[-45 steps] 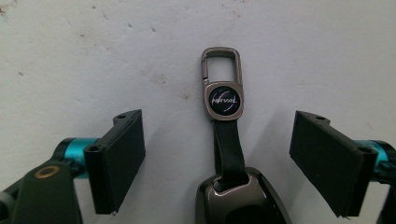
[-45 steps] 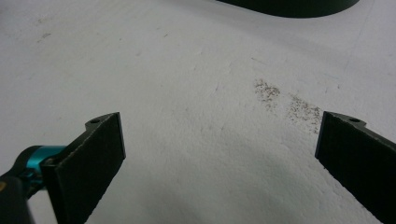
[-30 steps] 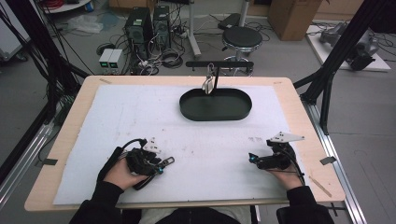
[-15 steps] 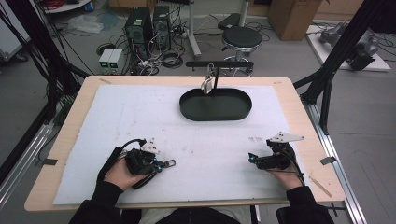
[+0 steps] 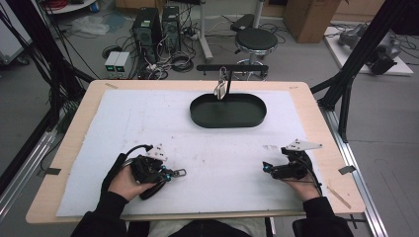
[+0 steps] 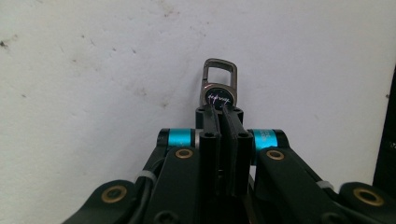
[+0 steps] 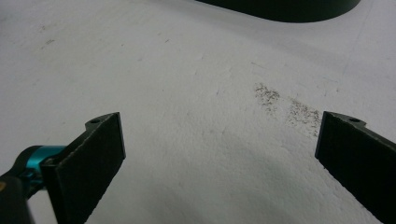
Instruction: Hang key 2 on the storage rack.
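Note:
My left gripper (image 5: 170, 174) rests low on the white mat (image 5: 148, 128) at the front left, held in a gloved hand. It is shut on a small metal key-ring clip (image 6: 219, 86) with a round dark emblem; the clip's loop sticks out past the jaw tips (image 5: 180, 172). My right gripper (image 5: 266, 168) sits at the front right, jaws pointing left. In the right gripper view it (image 7: 219, 158) stands wide open over bare mat with nothing between its pads.
A black oval tray (image 5: 228, 120) lies at the back centre of the mat; its rim (image 7: 280, 10) shows in the right gripper view. Behind it a black bar stand (image 5: 232, 67) carries a small hanging item (image 5: 221, 88). Wooden table edges (image 5: 316, 113) frame the mat.

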